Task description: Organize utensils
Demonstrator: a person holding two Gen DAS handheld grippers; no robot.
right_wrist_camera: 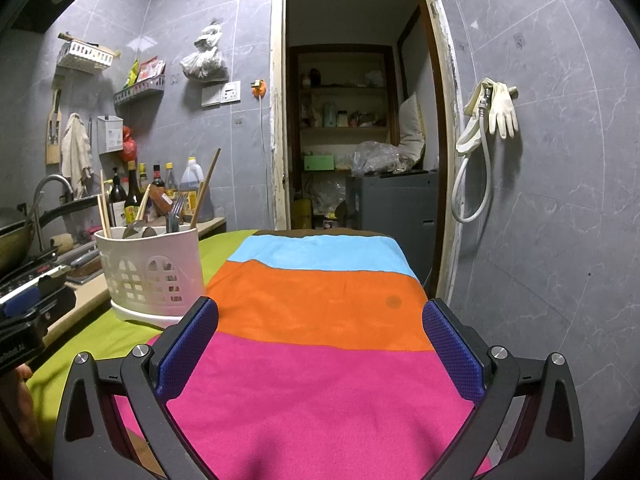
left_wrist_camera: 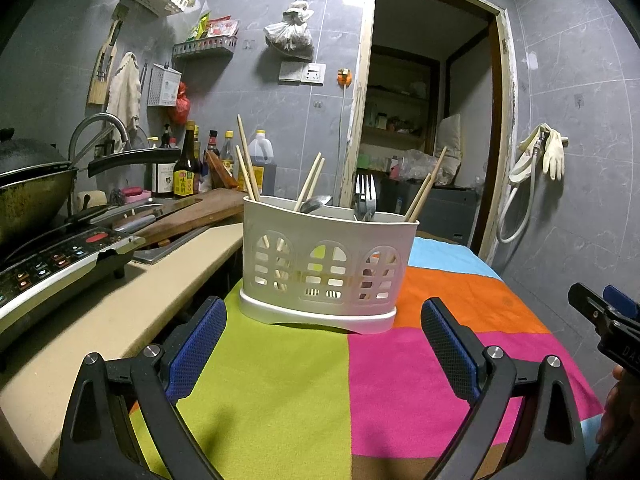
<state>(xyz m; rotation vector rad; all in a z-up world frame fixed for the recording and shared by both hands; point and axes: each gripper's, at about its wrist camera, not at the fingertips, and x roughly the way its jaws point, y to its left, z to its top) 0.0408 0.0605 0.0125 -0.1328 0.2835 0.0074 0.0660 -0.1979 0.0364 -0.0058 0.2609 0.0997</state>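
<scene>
A white plastic utensil caddy (left_wrist_camera: 326,276) with arched cut-outs stands on the striped cloth (left_wrist_camera: 280,380), holding several wooden chopsticks (left_wrist_camera: 248,164), a metal spoon (left_wrist_camera: 316,203) and forks (left_wrist_camera: 365,196). My left gripper (left_wrist_camera: 324,344) is open just in front of the caddy, nothing between its fingers. In the right wrist view the caddy (right_wrist_camera: 154,272) sits at the left, and my right gripper (right_wrist_camera: 320,348) is open over the pink and orange stripes (right_wrist_camera: 320,360), empty. The right gripper's tip (left_wrist_camera: 604,316) shows at the left view's right edge.
A counter (left_wrist_camera: 132,300) on the left carries an induction cooker (left_wrist_camera: 52,268), a wok (left_wrist_camera: 32,184), a cutting board with a knife (left_wrist_camera: 188,212) and sauce bottles (left_wrist_camera: 188,172). An open doorway (right_wrist_camera: 352,132) lies behind the table. Gloves and a hose (right_wrist_camera: 490,120) hang on the right wall.
</scene>
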